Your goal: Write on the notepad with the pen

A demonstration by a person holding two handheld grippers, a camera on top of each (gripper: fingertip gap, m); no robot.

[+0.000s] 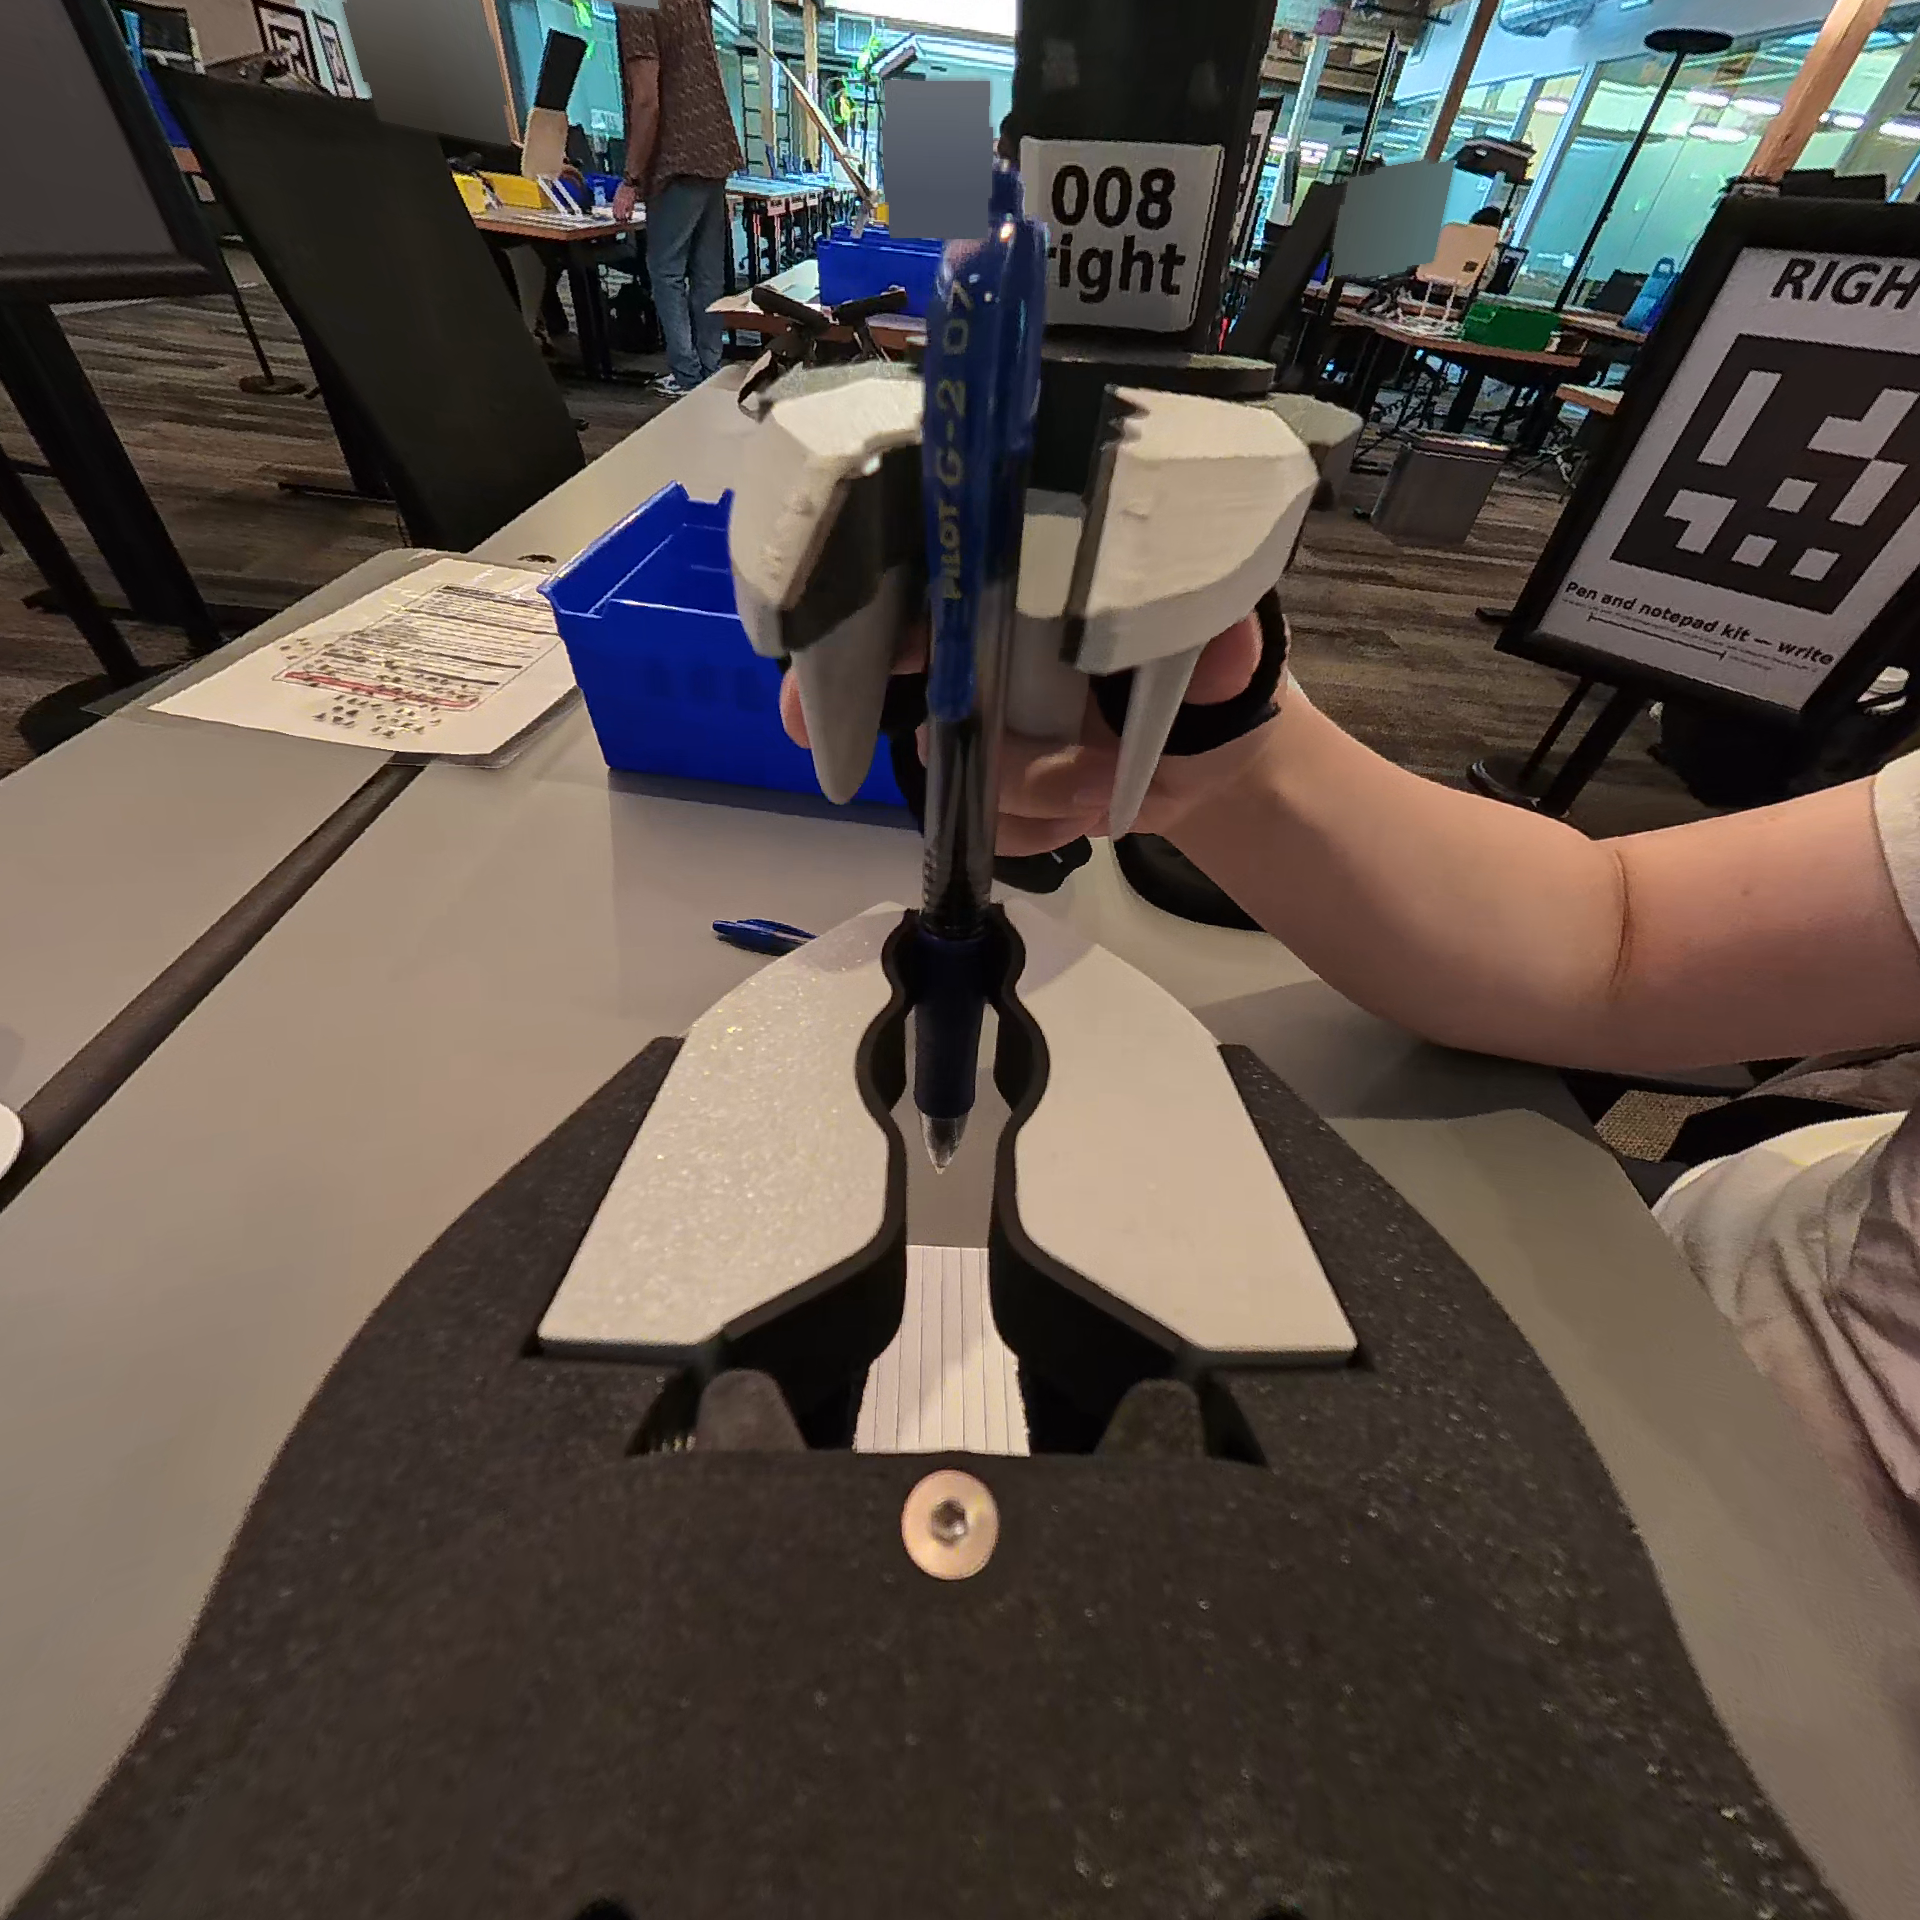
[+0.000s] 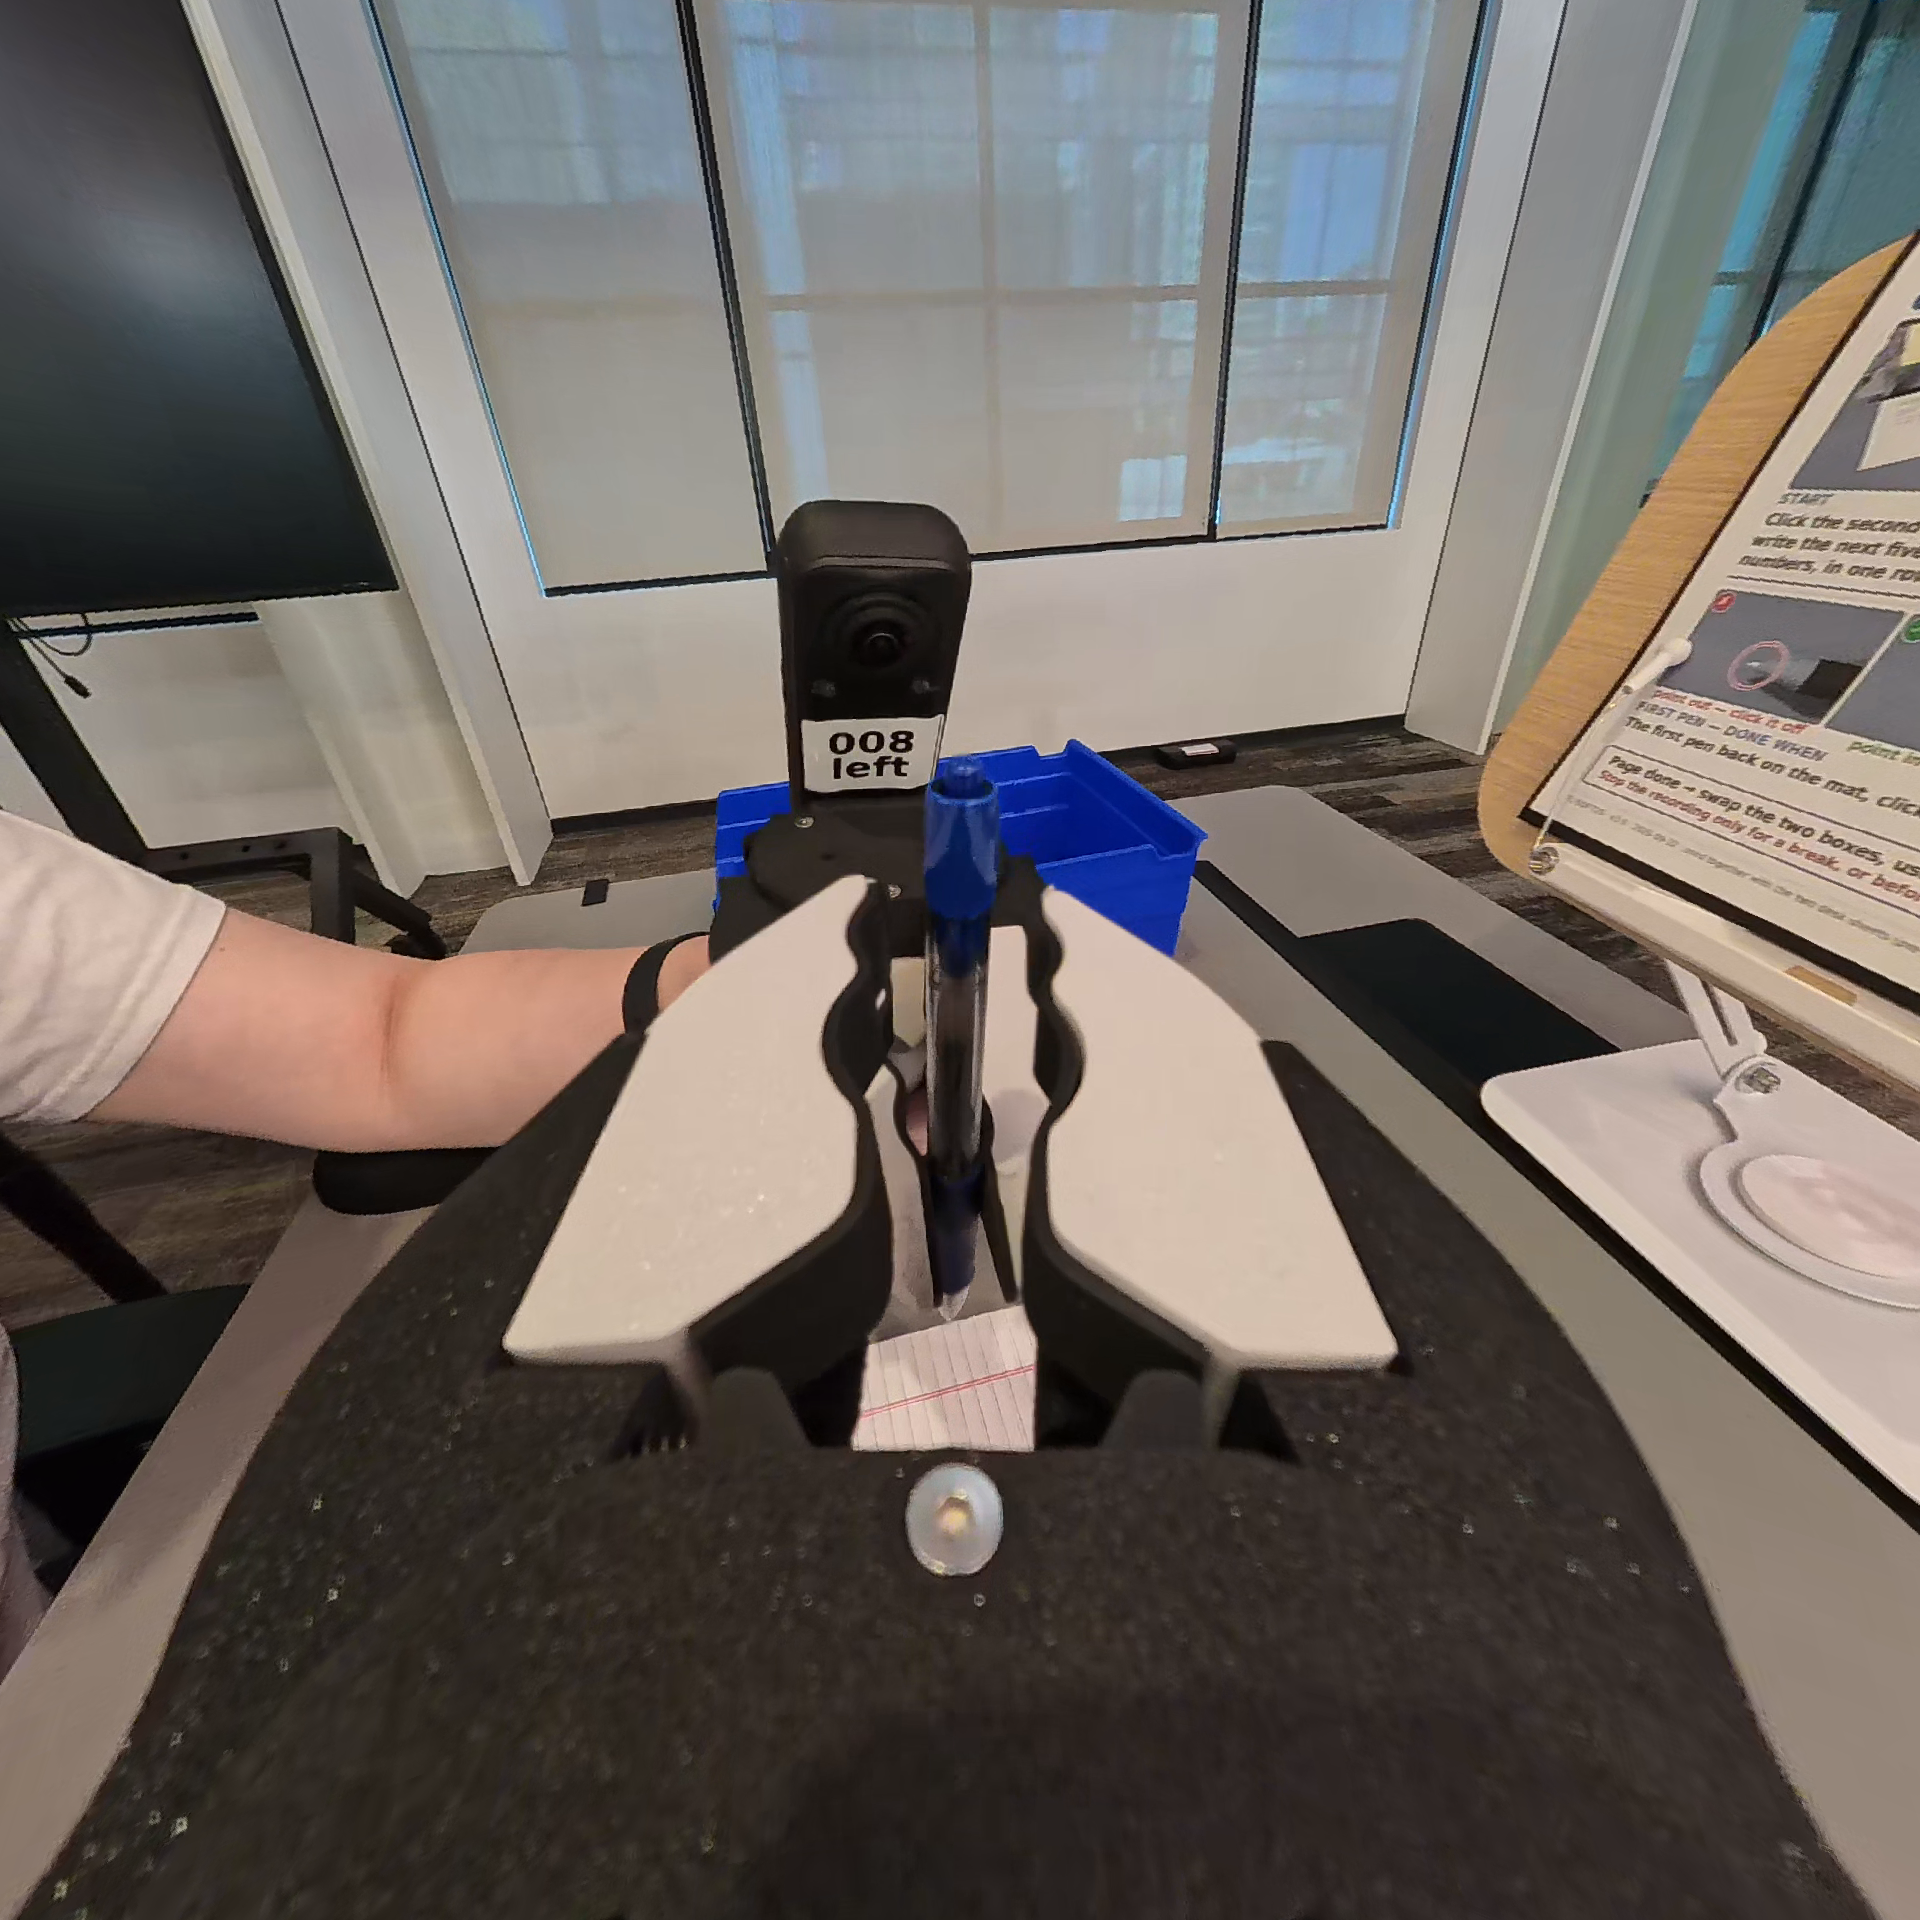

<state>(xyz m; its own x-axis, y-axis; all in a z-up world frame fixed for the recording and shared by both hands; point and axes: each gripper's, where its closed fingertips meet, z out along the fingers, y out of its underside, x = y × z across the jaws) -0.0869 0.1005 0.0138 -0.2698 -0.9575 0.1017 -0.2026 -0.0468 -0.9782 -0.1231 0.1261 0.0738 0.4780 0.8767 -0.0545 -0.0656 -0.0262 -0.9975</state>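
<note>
Presently left hand-held gripper (image 1: 951,940) clamped pen (image 1: 971,520) upright over notepad (image 1: 940,1351); right hand-held gripper (image 2: 954,935) gaped around it — writing not begun.

Glossy plastic pen (image 1: 961,582); lined paper notepad (image 1: 943,1351); matt smooth table (image 1: 436,997).

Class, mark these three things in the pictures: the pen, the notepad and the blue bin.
pen (image 1: 961,582): left wrist view, on its blue barrel.
notepad (image 2: 951,1387): right wrist view, on the lined page seen between the gripper's fingers.
blue bin (image 1: 665,665): left wrist view, on its front wall.
</note>
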